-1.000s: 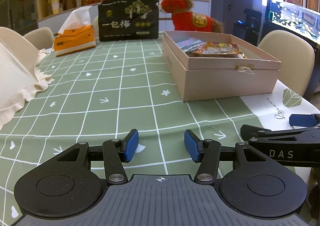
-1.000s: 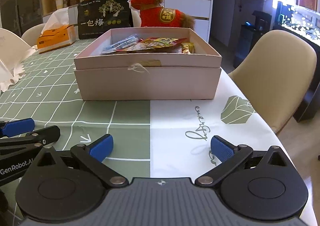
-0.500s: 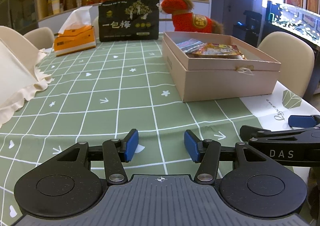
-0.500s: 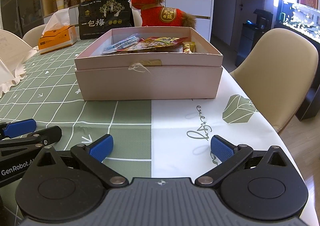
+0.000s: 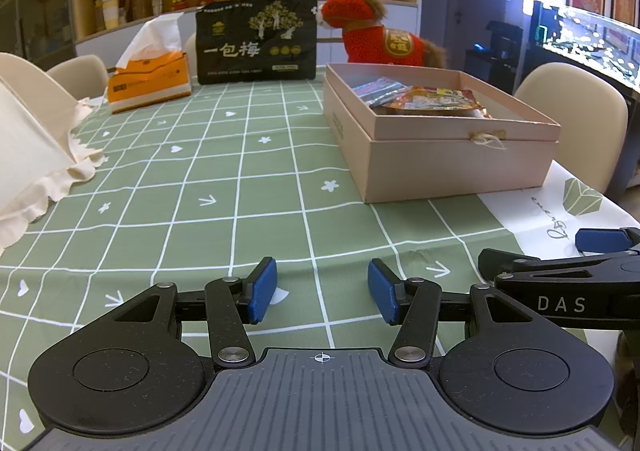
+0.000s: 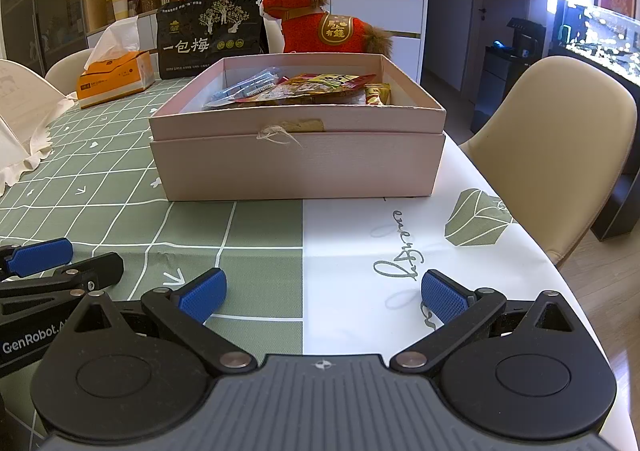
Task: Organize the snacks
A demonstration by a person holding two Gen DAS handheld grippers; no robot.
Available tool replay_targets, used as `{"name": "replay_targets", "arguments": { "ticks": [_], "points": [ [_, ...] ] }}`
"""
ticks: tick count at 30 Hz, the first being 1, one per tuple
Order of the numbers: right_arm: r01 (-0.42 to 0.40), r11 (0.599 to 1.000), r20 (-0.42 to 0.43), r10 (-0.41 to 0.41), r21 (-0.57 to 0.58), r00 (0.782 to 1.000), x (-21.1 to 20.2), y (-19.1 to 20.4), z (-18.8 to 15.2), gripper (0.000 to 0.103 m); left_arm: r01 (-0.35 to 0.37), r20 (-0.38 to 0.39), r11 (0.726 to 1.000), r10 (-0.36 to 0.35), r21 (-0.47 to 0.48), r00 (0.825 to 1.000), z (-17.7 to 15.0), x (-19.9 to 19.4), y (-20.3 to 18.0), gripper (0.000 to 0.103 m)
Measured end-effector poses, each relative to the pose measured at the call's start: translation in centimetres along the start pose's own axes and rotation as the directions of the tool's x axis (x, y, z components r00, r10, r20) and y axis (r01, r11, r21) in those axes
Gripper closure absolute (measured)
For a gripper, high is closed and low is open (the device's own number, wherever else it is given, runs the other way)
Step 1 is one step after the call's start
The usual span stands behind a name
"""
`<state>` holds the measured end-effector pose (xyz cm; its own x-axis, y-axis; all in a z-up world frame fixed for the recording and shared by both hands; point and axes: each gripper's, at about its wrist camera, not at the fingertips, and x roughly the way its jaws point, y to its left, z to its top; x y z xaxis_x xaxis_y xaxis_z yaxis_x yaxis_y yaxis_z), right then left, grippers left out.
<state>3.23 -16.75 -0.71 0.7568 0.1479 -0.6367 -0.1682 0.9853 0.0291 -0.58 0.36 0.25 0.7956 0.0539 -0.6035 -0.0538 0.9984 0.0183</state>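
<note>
left claw [image 5: 322, 291]: jaws apart, nothing between, low over the green checked table [image 5: 248, 171] | right claw [image 6: 322, 297]: jaws wide apart, holding nothing | snack packets [image 6: 304, 89]: lying inside the open pink box [image 6: 298, 163], well ahead of both claws | black plum bag [image 5: 257, 40]: standing behind, beside the orange tissue box [image 5: 149, 81]

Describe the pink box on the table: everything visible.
The pink box is a rectangular, matte, cardboard-looking gift box, open on top. A stepped seam runs round its walls, and a frayed string tie hangs at the front rim. It sits flat on the tablecloth, straddling its green grid and white part. Inside lie snack packets, loosely piled. Neither gripper touches it.
</note>
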Motion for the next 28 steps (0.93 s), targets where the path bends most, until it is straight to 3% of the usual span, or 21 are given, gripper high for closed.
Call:
{"name": "replay_targets", "arguments": {
  "ticks": [28],
  "points": [
    [0.0,1.0,0.0,0.0,0.001,1.0,-0.01,-0.01,-0.04,0.0,0.01,0.001,1.0,-0.01,0.002,1.0,-0.02,-0.01,-0.06,0.047]
  ]
}}
